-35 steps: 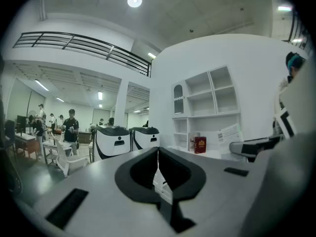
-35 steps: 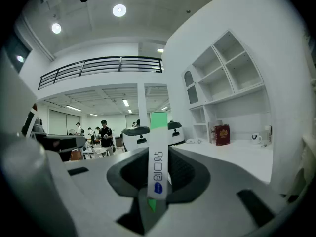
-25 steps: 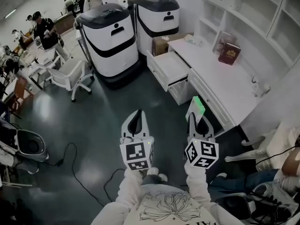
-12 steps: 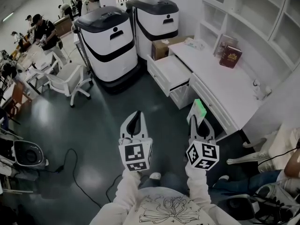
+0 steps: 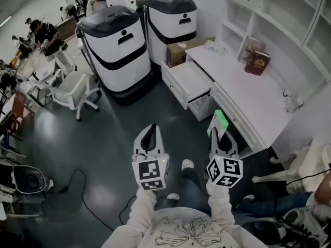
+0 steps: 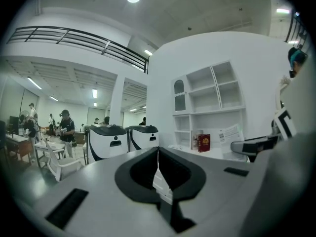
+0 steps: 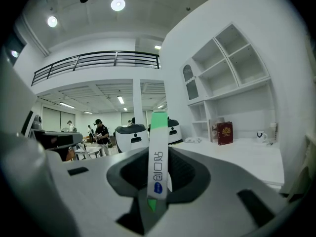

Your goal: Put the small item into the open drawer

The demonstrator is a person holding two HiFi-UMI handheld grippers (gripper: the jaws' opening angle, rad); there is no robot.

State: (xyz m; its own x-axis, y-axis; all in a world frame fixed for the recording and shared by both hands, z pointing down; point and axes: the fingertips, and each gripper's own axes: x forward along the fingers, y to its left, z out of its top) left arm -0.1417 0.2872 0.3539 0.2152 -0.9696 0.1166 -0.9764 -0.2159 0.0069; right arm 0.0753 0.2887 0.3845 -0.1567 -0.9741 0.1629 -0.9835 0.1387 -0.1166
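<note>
A small flat white packet with green ends stands upright between the jaws of my right gripper, which is shut on it; from the head camera the packet sticks out ahead of that gripper. My left gripper is held level beside it, its jaws closed together with nothing between them. The open drawer juts from the left end of the white desk, some way ahead of both grippers and apart from them.
Two large white-and-black machines stand left of the desk. A cardboard box sits by the drawer. A red book leans on the desk under white shelves. A white chair and people are at far left. A cable crosses the floor.
The view has drifted slightly as the person steps forward; a foot now shows between the grippers. Both grippers keep their pose, and the packet stays clamped.
</note>
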